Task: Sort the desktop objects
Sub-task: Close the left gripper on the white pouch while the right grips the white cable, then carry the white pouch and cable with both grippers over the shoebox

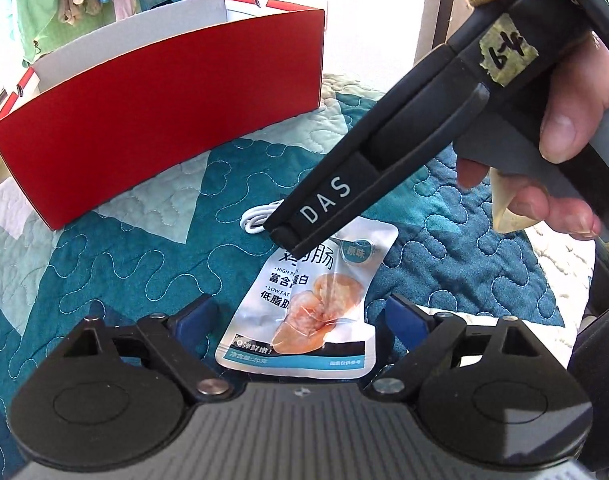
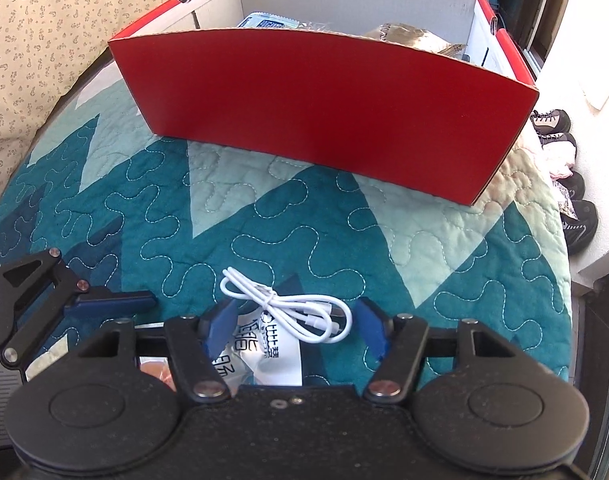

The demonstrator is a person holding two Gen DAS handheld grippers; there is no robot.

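snack pouch (image 1: 308,300) lies flat on quilt (image 1: 124,272) between our left gripper (image 1: 302,312) pads, apparently untouched. right gripper (image 2: 294,330) straddles white cable (image 2: 288,308), jaws apart, nothing gripped. red box (image 2: 324,116) stands beyond.

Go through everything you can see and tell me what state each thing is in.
Red box: open-topped, packets already inside.
Snack pouch: sealed, flat on the quilt.
White cable: coiled, tied, partly on the pouch.
Left tool: open around the pouch.
Right tool: open around the cable.
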